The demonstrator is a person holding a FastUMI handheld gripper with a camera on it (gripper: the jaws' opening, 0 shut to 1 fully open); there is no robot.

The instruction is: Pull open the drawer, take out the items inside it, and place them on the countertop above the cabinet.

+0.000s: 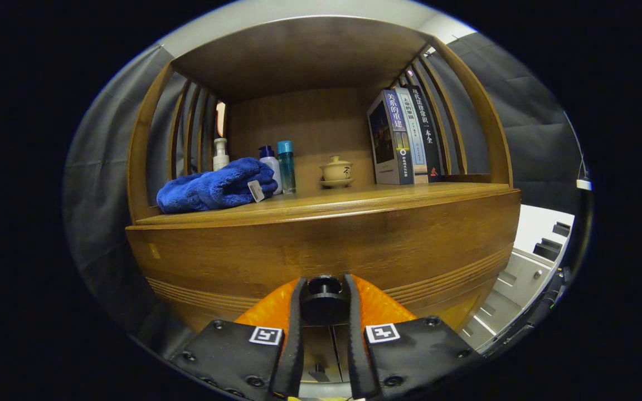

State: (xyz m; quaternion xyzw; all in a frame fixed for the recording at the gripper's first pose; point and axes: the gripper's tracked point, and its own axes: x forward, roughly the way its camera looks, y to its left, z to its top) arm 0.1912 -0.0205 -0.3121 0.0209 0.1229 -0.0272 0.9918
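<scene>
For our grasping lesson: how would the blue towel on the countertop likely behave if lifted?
The blue towel lies crumpled and plush, so it is probably floppy, light, and would sag. The tongs, closed on the drawer knob, aren't touching it.

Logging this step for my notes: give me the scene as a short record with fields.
gripper: gripper fingers closed on both sides of the black drawer knob
drawer: drawer front looks closed, no gap visible
countertop: blue towel at left; three bottles behind it; lidded cup on saucer, centre; books upright at right
contents: hidden
</scene>
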